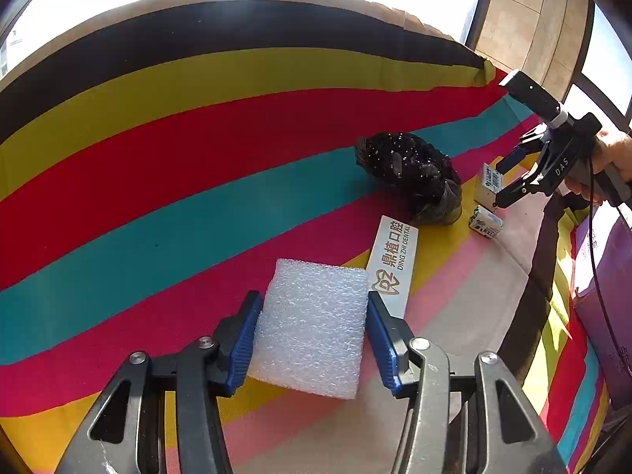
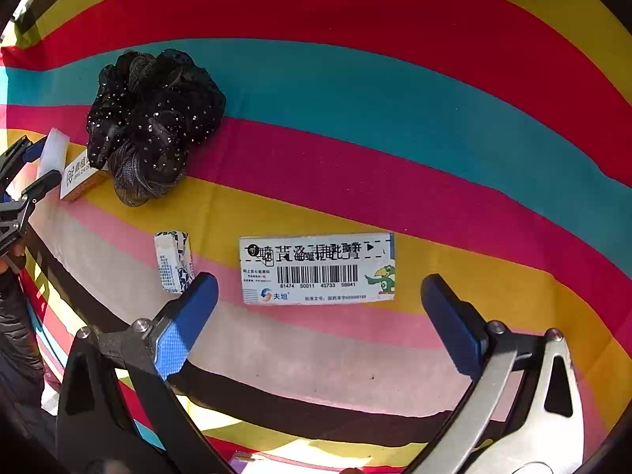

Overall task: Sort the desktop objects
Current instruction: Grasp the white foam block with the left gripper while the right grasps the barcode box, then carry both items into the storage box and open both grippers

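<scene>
White foam block (image 1: 310,328), lying on the striped cloth (image 1: 166,181) that covers the desk, sits between the blue pads of the left claw (image 1: 314,339); the pads flank its two sides, the right one touching, the left one at the block's edge, so a firm grasp cannot be confirmed. Just right of the block lies a long white dental-brand box (image 1: 393,264), its near end beside the right pad. Farther right a black sequinned scrunchie (image 1: 410,177) rests against the box's far end. Beyond it, near the right edge of the desk, lie a small blue-and-white packet (image 1: 485,222) and a white barcoded box (image 1: 489,185), with the right claw (image 1: 509,179) poised over the latter.

In the right wrist view, the right claw (image 2: 318,308) is spread wide, holding nothing; the barcoded box (image 2: 317,268) lies flat just beyond and between its pads. The small packet (image 2: 173,262) lies just left of the left pad, close to touching. The scrunchie (image 2: 152,124) and dental-brand box (image 2: 77,175) lie farther left; the foam block (image 2: 53,156) shows at the left edge. Broad bare cloth (image 2: 395,118) extends far and right.
</scene>
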Motion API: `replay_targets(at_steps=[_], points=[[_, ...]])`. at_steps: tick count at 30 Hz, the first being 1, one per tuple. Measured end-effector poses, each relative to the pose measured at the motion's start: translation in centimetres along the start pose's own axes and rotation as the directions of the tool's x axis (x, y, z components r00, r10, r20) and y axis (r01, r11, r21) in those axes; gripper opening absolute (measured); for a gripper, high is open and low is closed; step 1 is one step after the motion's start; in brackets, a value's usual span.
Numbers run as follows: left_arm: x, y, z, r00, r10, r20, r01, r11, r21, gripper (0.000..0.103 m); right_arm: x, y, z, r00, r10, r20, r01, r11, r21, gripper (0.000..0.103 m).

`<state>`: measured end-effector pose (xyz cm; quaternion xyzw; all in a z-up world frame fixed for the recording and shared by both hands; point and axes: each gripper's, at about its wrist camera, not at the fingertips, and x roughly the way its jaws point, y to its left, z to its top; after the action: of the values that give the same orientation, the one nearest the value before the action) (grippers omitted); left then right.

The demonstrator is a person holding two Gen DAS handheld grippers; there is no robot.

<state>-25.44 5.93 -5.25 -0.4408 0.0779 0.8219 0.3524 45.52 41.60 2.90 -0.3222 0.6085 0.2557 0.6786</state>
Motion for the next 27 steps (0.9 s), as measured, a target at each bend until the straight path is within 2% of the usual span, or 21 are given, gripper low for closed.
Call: replay_targets(at_steps=[1, 3, 4, 10, 13, 16, 19, 23, 27], points=[[-0.1, 0.0, 0.0, 1.000, -0.002, -0.002, 0.002, 1.000, 0.002, 0.052, 0.3, -0.1, 0.0, 1.000, 0.010, -0.005, -0.010, 1.000, 0.002, 0.102], [-0.3, -0.3, 0.1, 1.000, 0.006, 0.000, -0.006, 1.000, 0.002, 0.052, 0.7, -0.2, -0.1, 0.999, 0.046, -0.017, -0.046, 0.999, 0.013, 0.082], [-0.6, -0.5, 0.2, 1.000, 0.009, 0.008, -0.009, 1.000, -0.001, 0.051, 0.6, -0.2, -0.1, 1.000, 0.029, -0.010, -0.029, 0.999, 0.013, 0.077], [-4.2, -4.0, 0.3, 0.995, -0.020, 0.093, 0.021, 1.000, -0.008, 0.051, -2.5, 0.2, -2.0, 0.996, 0.053, 0.069, -0.053, 0.999, 0.000, 0.077], [-6.3, -7.7, 0.4, 0.988, -0.067, 0.138, 0.063, 0.998, 0.031, 0.051, -6.2, 0.2, -4.5, 0.986, 0.066, 0.155, -0.068, 0.998, 0.008, 0.077], [-8.2, -12.2, 0.7, 0.976, -0.130, 0.177, 0.116, 0.989, 0.087, 0.051, -10.3, 0.1, -8.4, 0.967, 0.037, 0.253, -0.044, 0.999, 0.021, 0.077], [-9.9, -17.4, 1.2, 0.957, -0.204, 0.208, 0.173, 0.972, 0.161, 0.051, -14.2, -0.5, -11.8, 0.942, 0.000, 0.336, -0.011, 0.999, 0.032, 0.077], [-11.5, -24.5, 1.7, 0.923, -0.319, 0.214, 0.258, 0.927, 0.272, 0.051, -18.0, -1.0, -19.0, 0.901, -0.061, 0.429, 0.031, 0.997, 0.077, 0.078], [-11.4, -30.8, 2.0, 0.896, -0.406, 0.180, 0.323, 0.874, 0.363, 0.051, -18.4, -2.4, -24.9, 0.888, -0.116, 0.445, 0.061, 0.989, 0.136, 0.078]])
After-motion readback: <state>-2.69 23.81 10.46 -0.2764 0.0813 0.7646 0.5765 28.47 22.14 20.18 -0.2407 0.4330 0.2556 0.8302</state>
